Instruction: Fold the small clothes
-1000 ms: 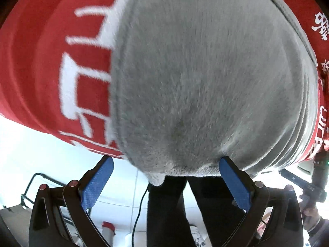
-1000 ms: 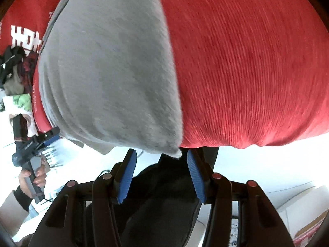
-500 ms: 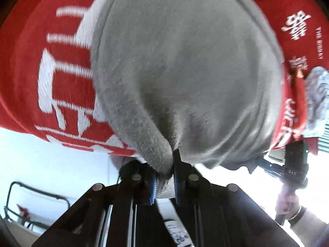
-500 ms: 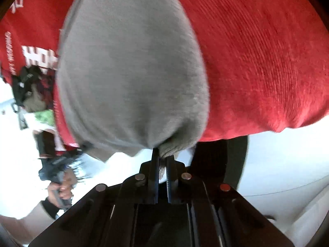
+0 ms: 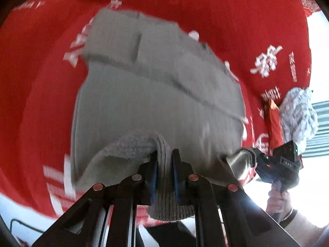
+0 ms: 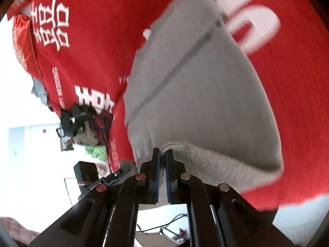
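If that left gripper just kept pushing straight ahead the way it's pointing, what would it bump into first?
Probably the grey knitted garment itself: the left gripper already pinches its hem, and the body lies directly ahead on the red printed cloth.

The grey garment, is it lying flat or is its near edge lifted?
Lifted: the grey garment has its near edge pinched in both shut grippers, curling up off the red cloth.

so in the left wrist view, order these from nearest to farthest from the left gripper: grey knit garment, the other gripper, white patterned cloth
1. grey knit garment: pinched between the pads of the left gripper.
2. right gripper: lower right, clamped on the garment's other corner.
3. white patterned cloth: right edge, bunched on the red printed cloth, beyond that gripper.
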A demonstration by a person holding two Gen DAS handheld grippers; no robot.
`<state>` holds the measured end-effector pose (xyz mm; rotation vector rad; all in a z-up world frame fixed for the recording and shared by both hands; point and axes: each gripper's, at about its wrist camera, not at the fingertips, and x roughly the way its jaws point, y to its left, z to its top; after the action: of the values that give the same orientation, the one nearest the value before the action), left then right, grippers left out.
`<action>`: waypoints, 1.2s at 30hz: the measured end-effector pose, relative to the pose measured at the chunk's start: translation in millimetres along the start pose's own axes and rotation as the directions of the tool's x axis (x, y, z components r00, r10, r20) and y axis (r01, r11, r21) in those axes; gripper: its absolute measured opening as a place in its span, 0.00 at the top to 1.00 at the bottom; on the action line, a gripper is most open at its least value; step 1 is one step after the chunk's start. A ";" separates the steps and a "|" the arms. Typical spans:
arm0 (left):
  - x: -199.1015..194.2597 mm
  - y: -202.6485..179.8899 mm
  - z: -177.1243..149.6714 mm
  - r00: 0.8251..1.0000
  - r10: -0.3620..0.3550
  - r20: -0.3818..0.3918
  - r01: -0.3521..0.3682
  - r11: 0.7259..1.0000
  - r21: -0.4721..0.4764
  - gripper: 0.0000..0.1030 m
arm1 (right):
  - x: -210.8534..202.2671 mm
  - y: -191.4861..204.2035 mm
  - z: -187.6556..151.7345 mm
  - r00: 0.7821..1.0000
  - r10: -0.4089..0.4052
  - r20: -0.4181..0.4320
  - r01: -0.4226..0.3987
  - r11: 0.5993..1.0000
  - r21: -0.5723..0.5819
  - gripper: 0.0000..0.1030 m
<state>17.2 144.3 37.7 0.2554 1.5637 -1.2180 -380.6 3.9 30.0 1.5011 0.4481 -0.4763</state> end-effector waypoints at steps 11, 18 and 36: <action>2.7 -2.8 78.1 0.962 0.258 0.086 -0.255 0.966 -0.044 0.22 | 17.1 -20.0 81.6 0.985 -0.166 0.049 0.158 0.980 0.124 0.91; 26.5 -29.5 79.3 0.936 0.352 0.004 -0.344 0.914 0.216 0.22 | 10.2 3.2 91.3 0.943 -0.331 0.031 0.332 0.942 -0.046 0.49; 75.1 -50.3 85.7 0.938 0.340 -0.072 -0.301 0.899 0.318 0.92 | 84.3 43.9 80.9 0.778 -0.628 0.007 0.536 0.658 -0.530 0.92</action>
<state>4.4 22.8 13.6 0.7754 1.3666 -1.1899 -287.0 -78.3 21.4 0.8506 1.1363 -0.6672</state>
